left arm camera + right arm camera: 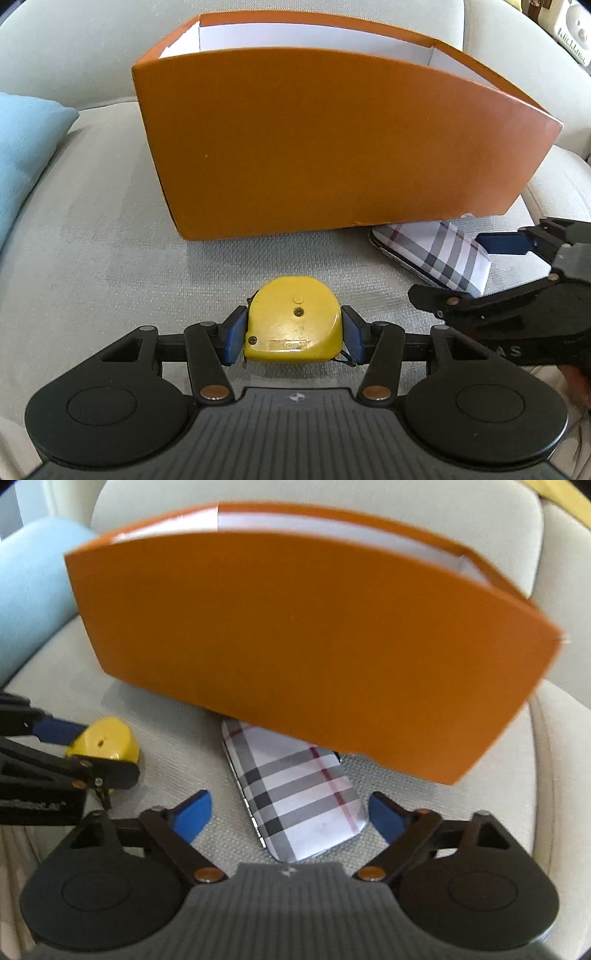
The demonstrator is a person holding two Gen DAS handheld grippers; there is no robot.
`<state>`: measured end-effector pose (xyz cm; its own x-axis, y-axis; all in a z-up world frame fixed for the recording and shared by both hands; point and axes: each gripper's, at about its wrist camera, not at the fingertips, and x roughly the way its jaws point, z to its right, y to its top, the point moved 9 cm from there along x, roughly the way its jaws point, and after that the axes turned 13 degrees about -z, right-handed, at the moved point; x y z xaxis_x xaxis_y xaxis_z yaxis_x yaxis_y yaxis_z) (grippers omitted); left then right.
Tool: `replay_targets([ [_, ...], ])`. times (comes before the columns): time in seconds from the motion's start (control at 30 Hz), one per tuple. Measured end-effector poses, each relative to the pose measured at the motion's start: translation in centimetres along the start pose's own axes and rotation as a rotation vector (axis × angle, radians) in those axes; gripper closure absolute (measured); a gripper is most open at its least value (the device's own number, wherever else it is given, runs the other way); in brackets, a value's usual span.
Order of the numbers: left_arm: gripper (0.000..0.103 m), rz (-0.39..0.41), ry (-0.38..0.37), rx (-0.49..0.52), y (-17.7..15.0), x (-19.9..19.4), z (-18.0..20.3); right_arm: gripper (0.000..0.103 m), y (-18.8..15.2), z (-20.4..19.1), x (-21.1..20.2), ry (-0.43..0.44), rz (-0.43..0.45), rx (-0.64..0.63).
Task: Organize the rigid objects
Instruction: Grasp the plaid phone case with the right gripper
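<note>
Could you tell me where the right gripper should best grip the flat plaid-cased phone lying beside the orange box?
Probably across the plaid-cased phone's two long edges, near its free end, coming from above. It lies flat, its far end tucked under the orange box; the right gripper's open jaws already straddle it.

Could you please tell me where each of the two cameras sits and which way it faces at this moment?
Left wrist: on the left gripper, facing forward and down over the yellow tape measure clamped in its pads, the orange box beyond.
Right wrist: on the right gripper, aimed down at the plaid phone between open jaws; the left gripper intrudes at left.
Shared: box, phone, tape measure, sofa cushion.
</note>
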<state>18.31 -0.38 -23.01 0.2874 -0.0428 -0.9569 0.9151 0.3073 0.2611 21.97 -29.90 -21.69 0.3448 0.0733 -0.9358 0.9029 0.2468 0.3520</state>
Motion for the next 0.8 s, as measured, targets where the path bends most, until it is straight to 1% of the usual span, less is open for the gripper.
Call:
replay_targets([
  [0.1, 0.042, -0.009, -0.006, -0.006, 0.2, 0.8, -0.6, 0.016, 0.1, 0.5, 0.7, 0.008, -0.024, 0.006],
  [0.2, 0.042, -0.011, -0.007, -0.009, 0.4, 1.0, -0.7, 0.019, 0.0, 0.9, 0.6, 0.0, -0.02, 0.005],
  [0.27, 0.042, -0.009, -0.005, -0.004, 0.3, 0.9, -0.7, 0.026, -0.1, 1.2, 0.3, -0.025, -0.017, 0.005],
  [0.47, 0.042, -0.013, -0.011, 0.01, 0.4, 0.8, -0.2, 0.035, -1.5, 1.1, -1.0, -0.036, -0.04, 0.037],
  [0.63, 0.042, -0.023, -0.02, 0.012, 0.2, 0.7, -0.3, 0.037, -3.9, 0.5, -2.2, -0.036, -0.082, 0.109],
  [0.7, 0.042, -0.028, -0.02, 0.009, 0.2, 0.8, -0.3, 0.036, -5.0, 0.4, -2.6, -0.017, -0.112, 0.132],
  [0.8, 0.042, -0.036, -0.013, 0.022, -0.2, 0.7, -0.1, 0.036, -6.1, 0.3, -3.2, -0.014, -0.124, 0.125],
])
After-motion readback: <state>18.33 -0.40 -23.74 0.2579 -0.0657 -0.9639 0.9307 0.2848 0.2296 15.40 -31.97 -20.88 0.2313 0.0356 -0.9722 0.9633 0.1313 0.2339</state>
